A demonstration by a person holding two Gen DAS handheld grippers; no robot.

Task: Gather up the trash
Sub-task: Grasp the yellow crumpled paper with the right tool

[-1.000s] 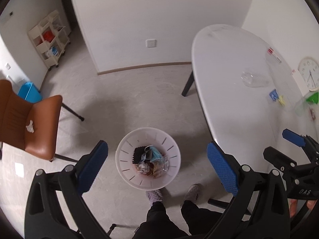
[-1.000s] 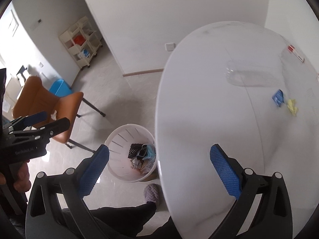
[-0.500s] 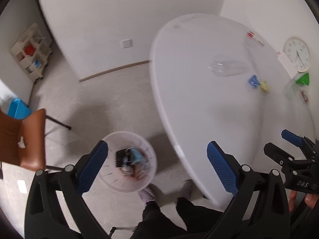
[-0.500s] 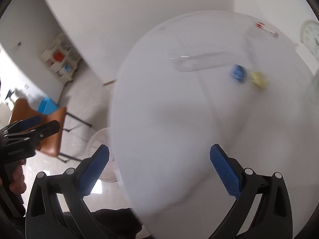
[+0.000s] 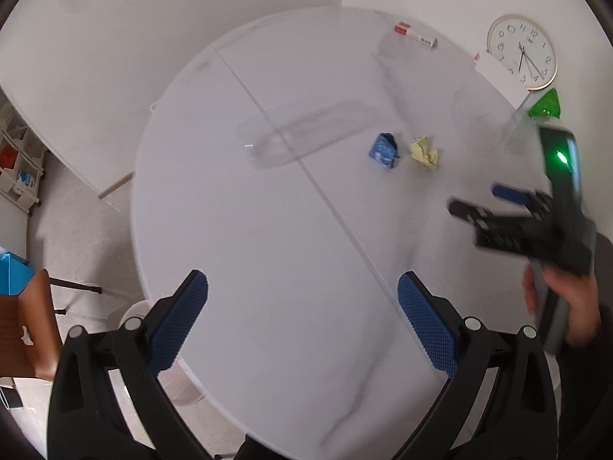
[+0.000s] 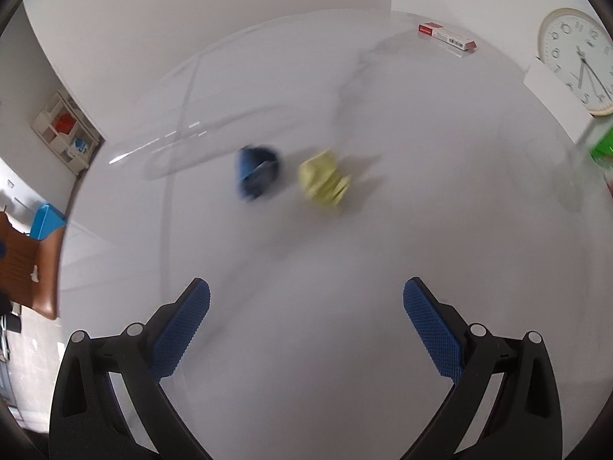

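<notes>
**Both grippers swinging off the bin and onto the table trash**

Change over the last second: both cameras were looking down at the white bin on the floor with the table off to the side; now the table (image 5: 268, 249) is filling both views and the bin is showing only as a sliver of rim (image 5: 132, 312) under the table edge in the left view. Reading that as the drop-off being over and the next pickup starting

- left gripper (image 5: 302, 320): jaws spread wide, nothing between the pads, hanging over the near part of the table
- right gripper (image 6: 306, 324): also spread wide and empty, pointing straight at the two scraps; in the left view it is showing ahead of the left one, blurred from motion
- blue wad (image 6: 256, 176) and yellow wad (image 6: 323, 182): lying on the table near each other, not touching, both ahead of the right gripper and clear of its pads
- crushed clear bottle (image 5: 302, 130): lying on its side just beyond the blue wad, blurred in the right view
- red-and-white box (image 5: 415, 36) at the far edge; green thing (image 5: 544, 105) by the clock (image 5: 522, 50), too smeared to identify

Judgement: right gripper is leading and lining up on the wads; which one it is targeting, can't tell. Frames are motion-blurred, so it is travelling fast and needing to slow before closing, or it is risking knocking a light scrap away
</notes>
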